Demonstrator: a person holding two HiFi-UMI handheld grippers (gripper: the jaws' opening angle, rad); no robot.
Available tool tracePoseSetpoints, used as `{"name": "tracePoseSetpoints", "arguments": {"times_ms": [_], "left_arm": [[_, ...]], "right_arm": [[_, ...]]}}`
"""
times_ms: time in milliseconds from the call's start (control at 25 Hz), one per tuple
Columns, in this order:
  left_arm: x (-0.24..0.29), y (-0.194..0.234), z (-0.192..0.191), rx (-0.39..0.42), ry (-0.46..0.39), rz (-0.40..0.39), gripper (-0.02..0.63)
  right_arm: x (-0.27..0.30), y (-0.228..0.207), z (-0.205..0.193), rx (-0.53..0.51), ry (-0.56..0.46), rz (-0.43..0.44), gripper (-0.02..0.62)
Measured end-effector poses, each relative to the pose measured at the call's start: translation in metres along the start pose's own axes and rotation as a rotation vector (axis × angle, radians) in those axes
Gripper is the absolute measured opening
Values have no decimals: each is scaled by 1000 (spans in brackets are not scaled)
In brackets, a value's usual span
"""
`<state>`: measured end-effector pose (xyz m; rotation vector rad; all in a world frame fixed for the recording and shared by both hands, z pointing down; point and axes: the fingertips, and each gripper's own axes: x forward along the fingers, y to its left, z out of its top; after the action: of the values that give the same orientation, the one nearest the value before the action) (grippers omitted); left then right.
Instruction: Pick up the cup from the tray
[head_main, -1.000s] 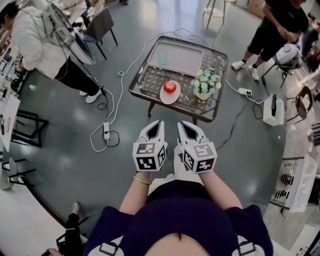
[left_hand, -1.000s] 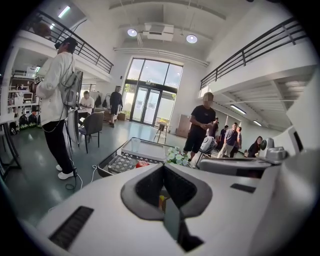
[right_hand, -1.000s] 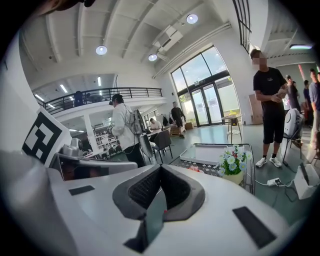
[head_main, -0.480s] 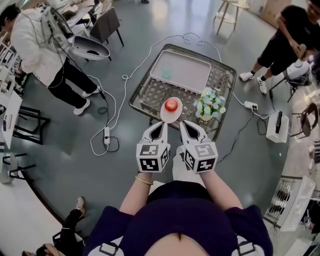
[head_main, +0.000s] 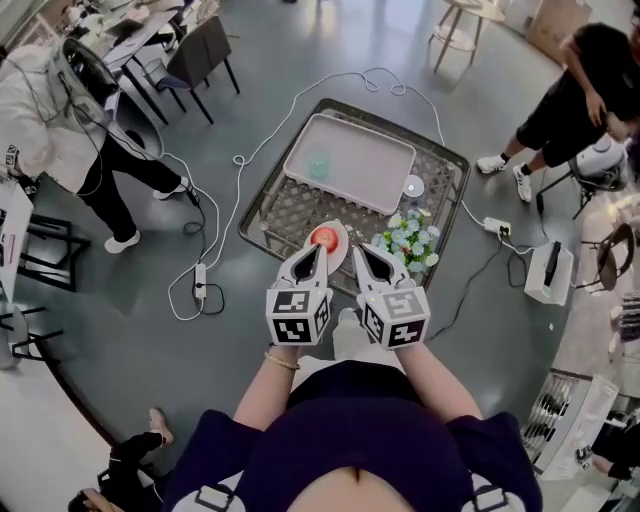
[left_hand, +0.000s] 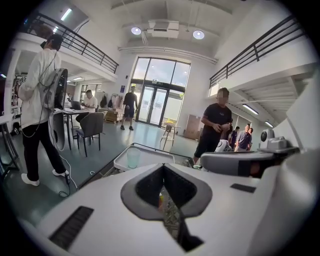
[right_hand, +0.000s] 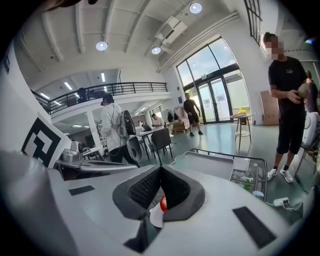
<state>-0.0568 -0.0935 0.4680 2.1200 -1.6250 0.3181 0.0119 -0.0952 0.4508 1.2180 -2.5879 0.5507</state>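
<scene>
Judging from how things lie, I am at the approach. The cup (head_main: 318, 165) stands untouched near the left edge of the tray (head_main: 372, 140), on the far half of the table (head_main: 290, 205) and well apart from both grippers. The left gripper (head_main: 313, 252) and right gripper (head_main: 362, 252) hover side by side at the table's near edge, by the apple (head_main: 324, 237). Each has its jaws pressed together with nothing in them.

Next I'd reach past the apple and flowers (head_main: 405, 243), spread one pair of jaws and bracket the cup.

The left gripper view shows the cup upright and see-through. The right gripper view shows the tray but no cup.
</scene>
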Motion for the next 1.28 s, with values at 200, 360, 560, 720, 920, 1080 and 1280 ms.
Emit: {"name": "tracePoseSetpoints", "arguments": {"times_ms": [200,360,560,720,920,1080,1280], "left_arm": [[35,4,9,5,3,15,8],[54,9,12,-5,19,29,8],[64,15,9,-23,50,44,8],[69,23,8,-24,64,55,8],[79,28,6,-16,85,47,8],[91,36,4,-22,101,40,8],[108,48,2,-27,126,32,9]], "right_arm": [[25,-24,7,-2,15,19,9],[43,-37,10,14,36,27,10],[57,-41,7,32,64,35,10],[65,-42,6,49,79,34,10],[74,-49,3,63,97,16,9],[86,-53,0,66,111,6,10],[99,-57,1,74,127,-3,9]]}}
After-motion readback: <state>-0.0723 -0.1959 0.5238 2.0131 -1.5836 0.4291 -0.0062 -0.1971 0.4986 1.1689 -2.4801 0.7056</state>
